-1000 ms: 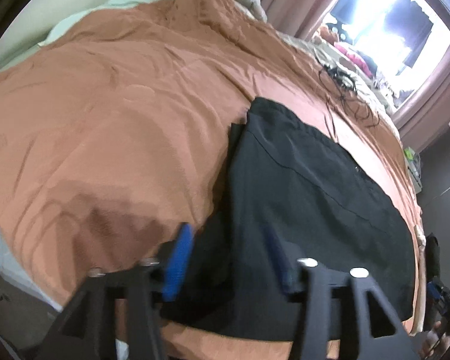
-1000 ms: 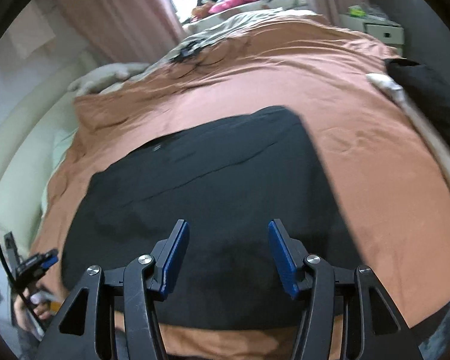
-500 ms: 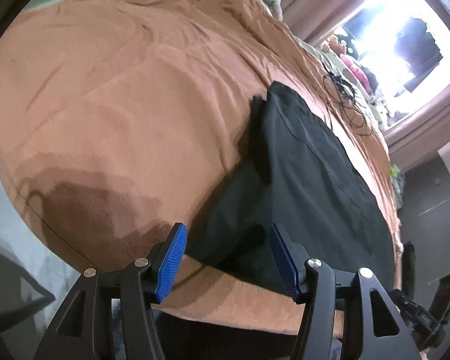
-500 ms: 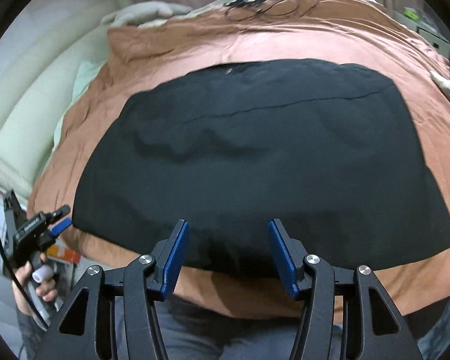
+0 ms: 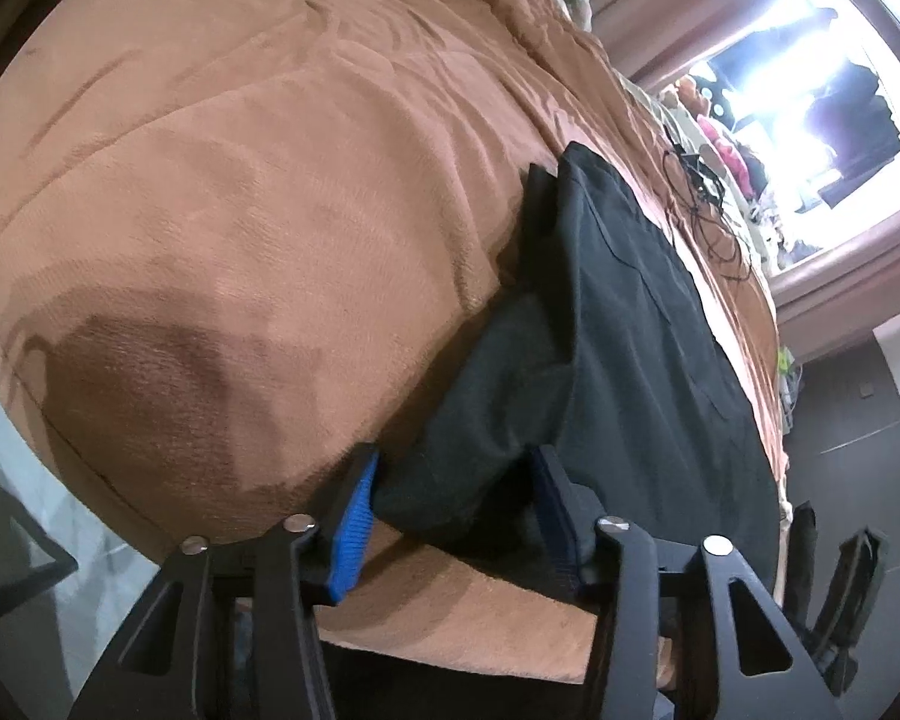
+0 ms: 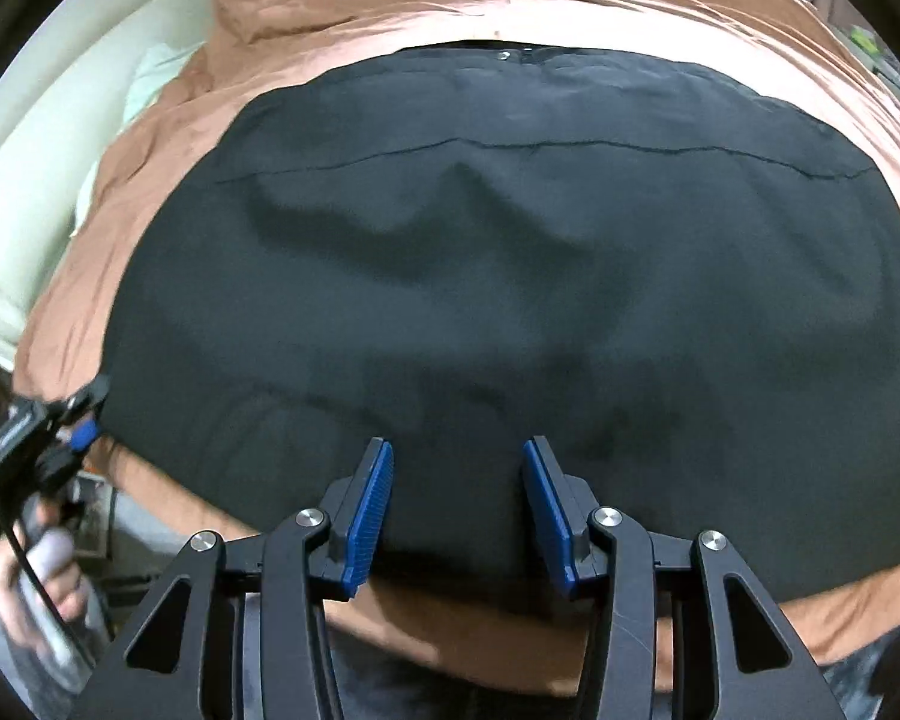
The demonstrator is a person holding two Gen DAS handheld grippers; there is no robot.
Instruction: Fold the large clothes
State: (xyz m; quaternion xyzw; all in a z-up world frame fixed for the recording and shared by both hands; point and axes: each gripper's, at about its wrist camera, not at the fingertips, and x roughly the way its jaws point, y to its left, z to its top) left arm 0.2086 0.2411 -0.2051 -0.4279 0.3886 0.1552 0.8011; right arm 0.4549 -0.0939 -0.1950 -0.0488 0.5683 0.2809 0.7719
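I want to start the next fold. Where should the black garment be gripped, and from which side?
Probably grip the black garment along its near hem, at the bed's edge, coming from the foot side. It lies flat on the brown blanket, and the open left gripper and right gripper already straddle that edge.

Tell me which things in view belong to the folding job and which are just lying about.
Part of the job:
- black garment, spread flat on the bed
- left gripper, open around the garment's near corner
- right gripper, open at the garment's near edge

Just lying about:
- orange-brown bedspread underneath
- tangle of black cables further up the bed
- pale green pillow
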